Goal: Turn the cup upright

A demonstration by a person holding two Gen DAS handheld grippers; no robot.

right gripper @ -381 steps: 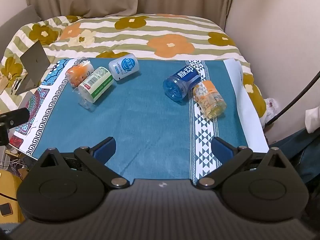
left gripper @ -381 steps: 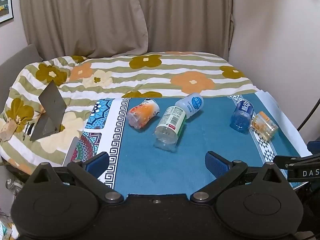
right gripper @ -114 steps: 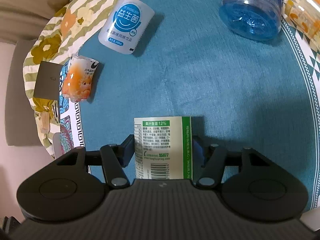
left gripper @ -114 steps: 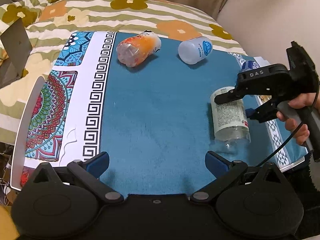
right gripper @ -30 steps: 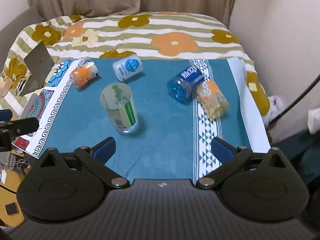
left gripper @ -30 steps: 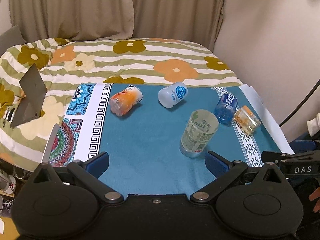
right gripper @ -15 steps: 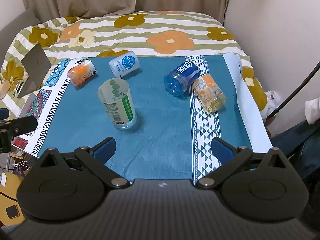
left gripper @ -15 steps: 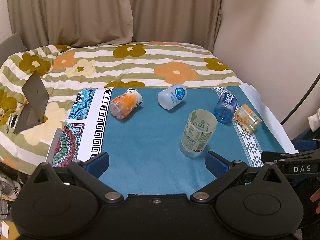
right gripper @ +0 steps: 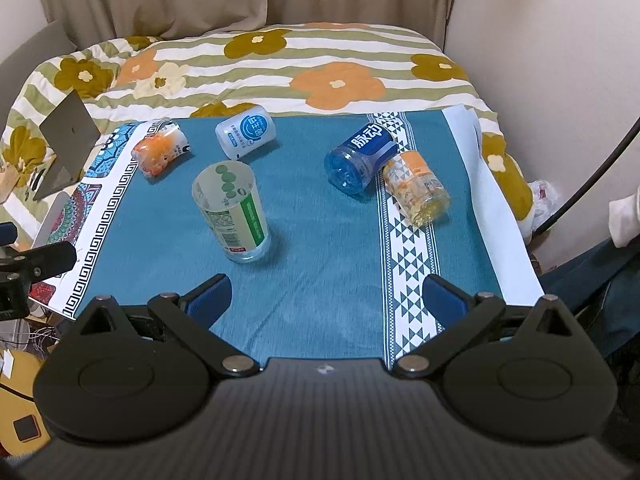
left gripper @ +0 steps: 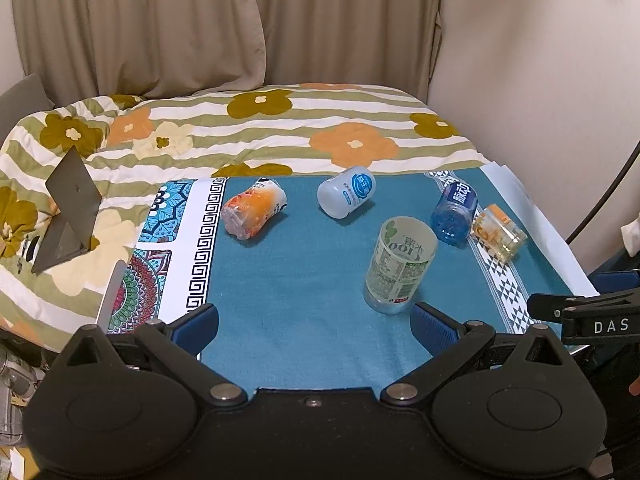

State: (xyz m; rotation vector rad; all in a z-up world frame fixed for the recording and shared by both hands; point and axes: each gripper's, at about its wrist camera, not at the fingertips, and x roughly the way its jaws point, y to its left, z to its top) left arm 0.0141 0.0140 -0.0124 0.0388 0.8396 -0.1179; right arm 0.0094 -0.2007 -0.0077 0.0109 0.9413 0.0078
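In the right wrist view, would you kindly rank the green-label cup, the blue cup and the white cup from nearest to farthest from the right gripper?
1. green-label cup, upright, left of centre.
2. blue cup, lying down, right of centre.
3. white cup, lying at the far edge of the blue cloth.

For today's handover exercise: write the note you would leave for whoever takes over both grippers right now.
Left gripper: open, empty.
Right gripper: open, empty.
Done: green-label cup stands upright, mouth up, on the blue cloth.
Left: four cups on their sides: the orange cup far left, white cup behind the upright one, blue cup touching the clear orange-label cup on the right.
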